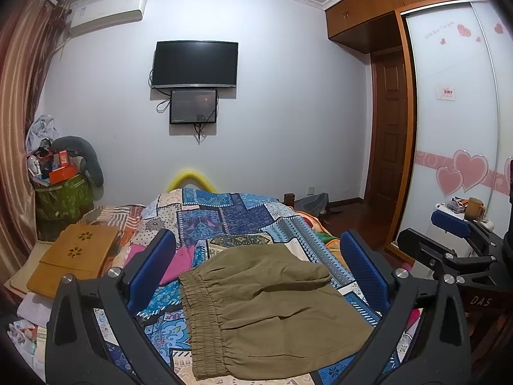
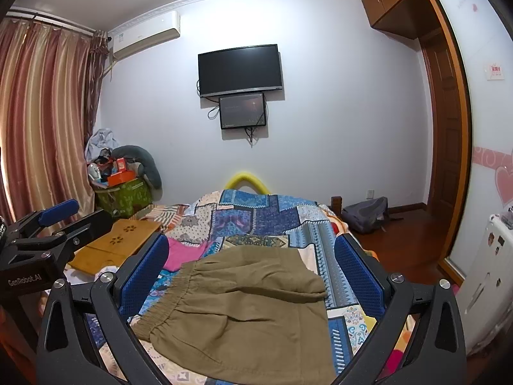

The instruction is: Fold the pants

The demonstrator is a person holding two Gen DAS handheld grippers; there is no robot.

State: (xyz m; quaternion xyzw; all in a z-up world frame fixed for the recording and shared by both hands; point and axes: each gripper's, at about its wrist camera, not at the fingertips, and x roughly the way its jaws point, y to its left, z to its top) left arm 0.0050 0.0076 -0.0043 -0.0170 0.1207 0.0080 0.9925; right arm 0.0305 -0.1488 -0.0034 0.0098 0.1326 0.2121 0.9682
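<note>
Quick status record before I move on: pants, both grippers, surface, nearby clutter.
pants: olive pants, folded flat, elastic waistband on the left
surface: patchwork quilt on the bed
left gripper: jaws open, above the pants, holding nothing
right gripper: jaws open, above the pants, holding nothing
nearby: pink cloth left of the pants; wooden tray further left
</note>
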